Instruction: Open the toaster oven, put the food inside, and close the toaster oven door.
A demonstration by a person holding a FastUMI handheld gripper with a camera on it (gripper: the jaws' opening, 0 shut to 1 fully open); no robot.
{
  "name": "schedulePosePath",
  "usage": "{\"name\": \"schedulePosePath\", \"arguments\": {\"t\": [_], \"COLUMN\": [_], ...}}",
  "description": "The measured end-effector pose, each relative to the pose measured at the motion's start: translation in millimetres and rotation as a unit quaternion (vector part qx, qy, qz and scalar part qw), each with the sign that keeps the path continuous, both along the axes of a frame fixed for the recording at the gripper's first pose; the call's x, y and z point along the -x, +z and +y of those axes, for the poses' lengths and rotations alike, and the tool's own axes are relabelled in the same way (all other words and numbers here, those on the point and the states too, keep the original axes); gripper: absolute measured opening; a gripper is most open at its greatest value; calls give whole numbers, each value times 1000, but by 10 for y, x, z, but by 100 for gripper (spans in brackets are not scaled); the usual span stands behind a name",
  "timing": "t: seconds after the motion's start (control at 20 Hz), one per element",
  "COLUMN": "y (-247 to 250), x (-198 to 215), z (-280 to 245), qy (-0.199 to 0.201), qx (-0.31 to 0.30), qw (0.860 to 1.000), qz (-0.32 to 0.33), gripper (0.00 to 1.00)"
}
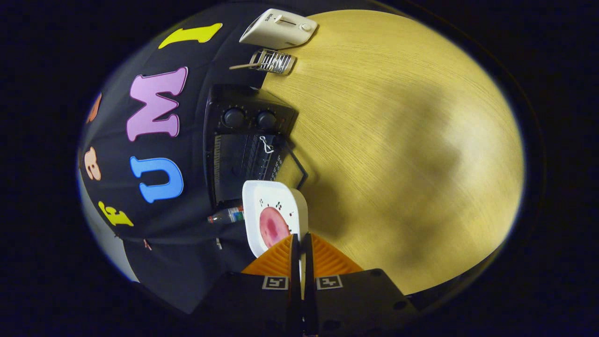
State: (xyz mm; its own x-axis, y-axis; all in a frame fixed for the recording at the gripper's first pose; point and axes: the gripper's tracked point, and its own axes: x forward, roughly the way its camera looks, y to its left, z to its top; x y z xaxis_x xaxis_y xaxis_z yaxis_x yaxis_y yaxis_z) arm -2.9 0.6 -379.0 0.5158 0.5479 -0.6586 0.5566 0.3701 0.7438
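The gripper [302, 241] is pinching the near rim of a white square plate [262, 199], its two fingers pressed close together with the thin edge of the plate clamped between them. The plate is standing tilted, lifted off the wooden table [398, 140], and is carrying a round pink piece of food [273, 226] that is lying just ahead of the fingertips, at about 11 o'clock from them.

Beyond the plate, at roughly 11 o'clock from the fingers, the black toaster oven [243, 140] is sitting at the table's edge against the booth wall, its two knobs [234, 117] showing and its glass door [292, 164] hanging open toward the table, the wire rack visible inside. A small bottle [227, 216] is lying beside the plate at 9 o'clock.

Farther off, toward 12 o'clock, a metal wire rack with a wooden handle [273, 61] is resting on the table, and past it a white pop-up toaster [279, 29] is standing.
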Motion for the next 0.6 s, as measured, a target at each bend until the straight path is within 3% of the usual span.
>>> {"name": "schedulePosePath", "arguments": {"t": [0.3,0.6], "y": [-8,-136], "x": [-690,-1297], "z": [531,891], "qy": [-117,-204], "qx": [9,19], "qw": [993,979], "qz": [-10,-2], "gripper": [7,7]}}
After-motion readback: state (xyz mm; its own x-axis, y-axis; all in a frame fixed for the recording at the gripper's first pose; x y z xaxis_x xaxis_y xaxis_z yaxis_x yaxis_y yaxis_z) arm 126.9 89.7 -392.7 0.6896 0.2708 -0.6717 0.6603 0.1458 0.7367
